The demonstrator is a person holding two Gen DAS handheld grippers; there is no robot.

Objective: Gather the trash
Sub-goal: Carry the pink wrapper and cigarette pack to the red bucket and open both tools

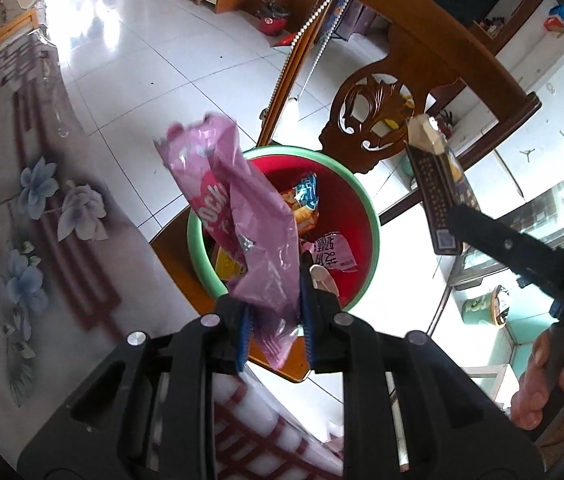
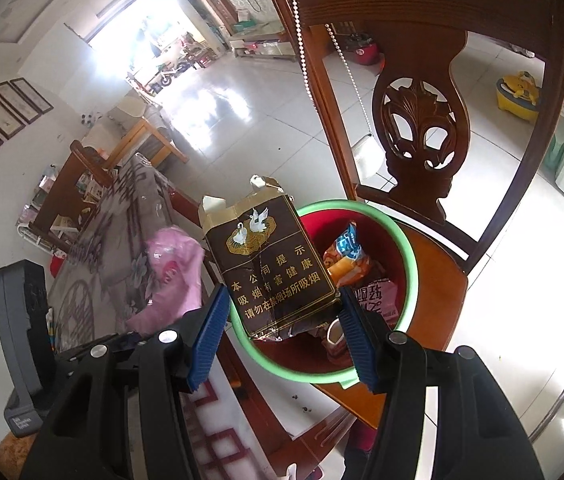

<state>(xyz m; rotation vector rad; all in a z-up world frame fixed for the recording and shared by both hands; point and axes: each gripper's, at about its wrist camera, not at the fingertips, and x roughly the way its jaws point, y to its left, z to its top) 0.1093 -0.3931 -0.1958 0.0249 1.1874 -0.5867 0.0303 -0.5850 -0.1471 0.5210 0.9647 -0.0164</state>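
Nearest the lens, left tool (image 1: 274,328), blue pads nearly together, clamped on the lower end of a pink wrapper (image 1: 242,216) that stands up crumpled between them. Left of it, table (image 1: 22,200) under a flowered cloth, its edge running past the tool. Directly beyond the wrapper, a red bin (image 1: 345,216) with a green rim, seated on a wooden chair (image 1: 401,92); inside, several snack wrappers (image 1: 305,204) in orange, blue and white. Pink wrapper held above the bin's left rim, not yet inside. Further right, a brown carton (image 1: 437,184), torn open at the top, gripped at its lower end by the right tool (image 1: 457,220), a hand (image 1: 549,388) visible on its handle at the frame's edge. From the right wrist: pink wrapper (image 2: 174,272) at left over the table (image 2: 94,280), then the right tool (image 2: 282,336), pads partly apart and pressed on the carton's (image 2: 270,268) two lower edges, carton upright and facing the lens, hanging above the near left rim of the bin (image 2: 405,256). Chair back (image 2: 421,128) rising behind the bin, a bead string draped over its left post.
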